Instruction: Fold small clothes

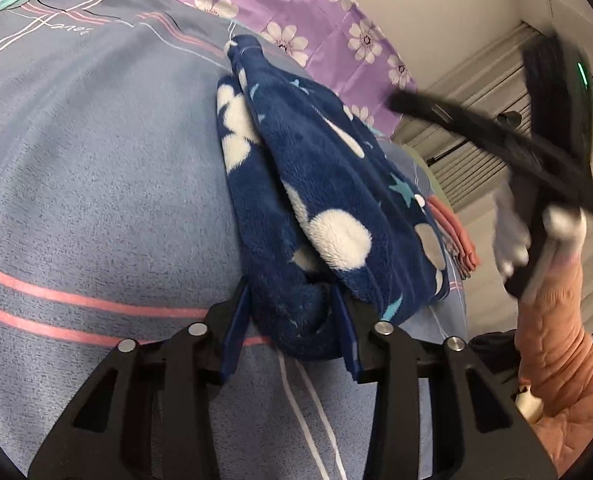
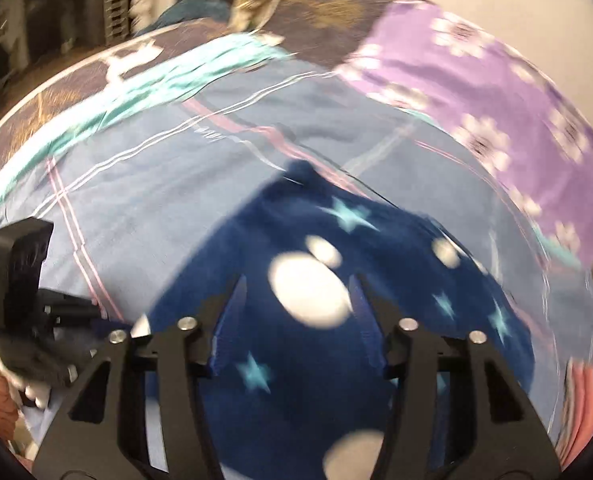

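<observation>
A navy fleece garment (image 1: 320, 200) with white dots and teal stars lies folded lengthwise on the blue bedsheet (image 1: 96, 184). My left gripper (image 1: 292, 312) has its blue-padded jaws apart around the garment's near end, with the cloth bunched between them; no firm pinch shows. The right gripper (image 1: 544, 168) appears blurred in the air at the right of the left wrist view. In the right wrist view the right gripper (image 2: 300, 292) is open above the same garment (image 2: 336, 264), with nothing held. The left gripper's body (image 2: 20, 280) shows at the left edge there.
A purple floral sheet (image 1: 308, 12) covers the far side of the bed. A folded pink cloth (image 1: 456, 240) lies beside the garment at the bed's edge. A slatted cabinet (image 1: 476, 120) stands beyond the bed. My orange sleeve (image 1: 556, 352) is at the lower right.
</observation>
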`<act>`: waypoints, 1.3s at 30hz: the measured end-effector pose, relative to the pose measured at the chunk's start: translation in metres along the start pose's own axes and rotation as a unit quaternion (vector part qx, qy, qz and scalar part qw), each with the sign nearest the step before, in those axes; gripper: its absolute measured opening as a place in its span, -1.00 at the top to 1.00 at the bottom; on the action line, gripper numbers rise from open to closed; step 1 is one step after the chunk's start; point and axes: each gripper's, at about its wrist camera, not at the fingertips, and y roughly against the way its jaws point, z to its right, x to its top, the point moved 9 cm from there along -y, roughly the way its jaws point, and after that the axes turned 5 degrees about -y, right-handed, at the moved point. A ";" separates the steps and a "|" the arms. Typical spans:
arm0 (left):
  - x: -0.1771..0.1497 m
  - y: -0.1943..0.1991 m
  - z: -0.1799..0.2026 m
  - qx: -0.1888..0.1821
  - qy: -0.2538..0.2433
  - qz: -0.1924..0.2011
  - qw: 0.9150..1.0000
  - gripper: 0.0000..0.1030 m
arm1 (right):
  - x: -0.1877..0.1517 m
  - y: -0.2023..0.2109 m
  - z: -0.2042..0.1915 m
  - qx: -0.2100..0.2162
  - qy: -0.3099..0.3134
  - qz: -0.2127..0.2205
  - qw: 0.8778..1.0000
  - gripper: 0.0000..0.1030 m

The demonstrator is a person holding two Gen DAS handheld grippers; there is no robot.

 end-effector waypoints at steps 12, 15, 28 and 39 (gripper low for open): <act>-0.008 -0.007 0.005 0.013 -0.022 -0.021 0.999 0.70 | 0.024 -0.116 -0.025 0.012 -0.009 -0.088 0.996 0.75; -0.010 -0.005 0.007 0.012 -0.028 -0.024 0.999 0.73 | 0.037 -0.104 -0.026 0.037 -0.039 -0.060 0.997 0.81; -0.010 0.026 0.017 0.028 -0.042 0.015 0.999 0.75 | 0.027 -0.117 -0.018 0.093 -0.076 -0.043 0.992 0.43; -0.005 0.008 0.042 0.038 -0.079 0.003 0.996 0.73 | -0.009 -0.046 -0.017 0.139 -0.065 -0.023 0.988 0.28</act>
